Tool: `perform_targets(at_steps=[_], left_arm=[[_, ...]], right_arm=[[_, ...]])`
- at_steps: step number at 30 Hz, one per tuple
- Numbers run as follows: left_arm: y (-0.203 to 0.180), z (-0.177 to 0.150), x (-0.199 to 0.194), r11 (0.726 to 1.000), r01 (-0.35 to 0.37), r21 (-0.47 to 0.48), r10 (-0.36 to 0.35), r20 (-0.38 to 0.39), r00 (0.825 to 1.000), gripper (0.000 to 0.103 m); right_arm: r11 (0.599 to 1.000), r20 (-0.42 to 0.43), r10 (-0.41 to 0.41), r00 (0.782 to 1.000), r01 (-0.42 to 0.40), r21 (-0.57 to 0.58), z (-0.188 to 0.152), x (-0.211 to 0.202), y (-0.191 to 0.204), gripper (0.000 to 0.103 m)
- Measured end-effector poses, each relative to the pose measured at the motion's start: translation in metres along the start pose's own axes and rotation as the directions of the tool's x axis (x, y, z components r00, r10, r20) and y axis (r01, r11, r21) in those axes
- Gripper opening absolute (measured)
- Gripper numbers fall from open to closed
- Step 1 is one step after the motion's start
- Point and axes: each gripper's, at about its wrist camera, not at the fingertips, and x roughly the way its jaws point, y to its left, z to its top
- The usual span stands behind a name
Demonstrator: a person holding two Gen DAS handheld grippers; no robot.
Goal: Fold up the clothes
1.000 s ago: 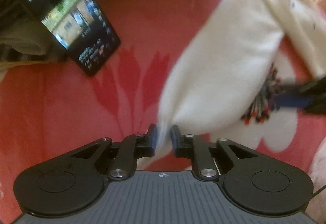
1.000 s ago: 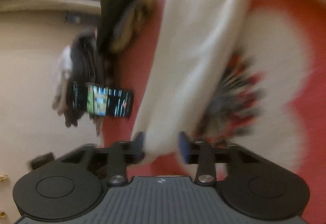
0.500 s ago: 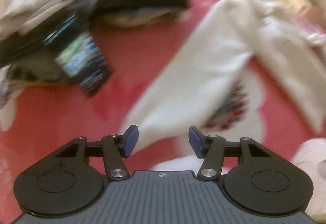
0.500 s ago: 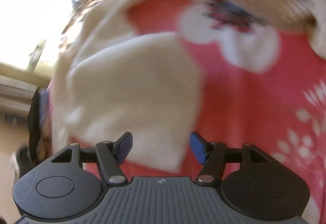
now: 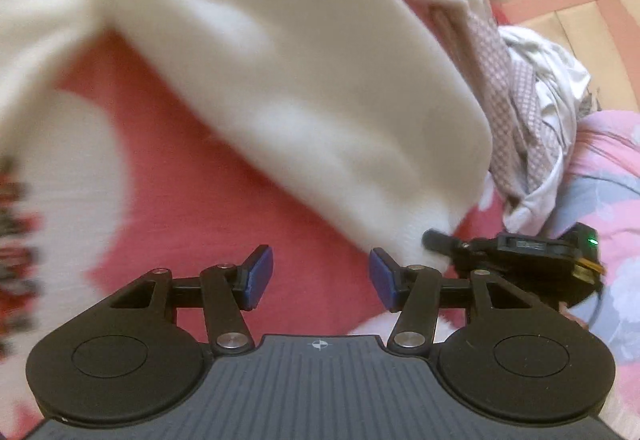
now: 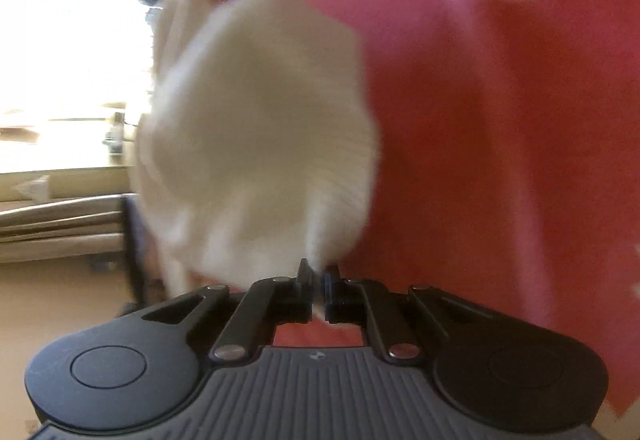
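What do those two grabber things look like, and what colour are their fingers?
Both look alike: the left gripper and the right gripper each have a grey ribbed body with a tiny crosshair mark, two round black discs, black link arms with silver rivets, and blue pads on the fingers.

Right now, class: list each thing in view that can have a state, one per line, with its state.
White garment: unfolded, lying on the red floral cover, one corner pinched.
Left gripper: jaws open, nothing between them.
Right gripper: jaws shut on the garment's corner.
Pile of clothes: crumpled, not folded.
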Motion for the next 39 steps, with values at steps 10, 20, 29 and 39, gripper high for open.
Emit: perform_targets(at_steps=[10,20,29,39], left_arm=[[0.006,0.009,0.006,0.975,0.171,-0.143,-0.158,0.096,0.983,0.058],[0.039,0.013,-0.001,0.844,0.395,-0.362,-0.299,0.294,0.908,0.060],[0.031,-0.006,-0.035,0.927,0.152,-0.342,-0.086,0.201,0.976,0.004],[0.071,-0.045,-0.114,0.951,-0.079,-0.299,0.133,0.167,0.977,0.004]], right_arm=[[0.950,0.147,0.268,0.952,-0.286,0.123,0.065,-0.032,0.013,0.006],[0.921,0.127,0.283,0.951,-0.306,0.242,0.056,-0.025,-0.010,0.006],[0.984,-0.126,0.159,0.979,-0.167,-0.055,-0.011,-0.031,0.062,0.005],[0.981,-0.400,-0.108,0.910,0.033,-0.190,-0.108,0.021,0.094,0.010]])
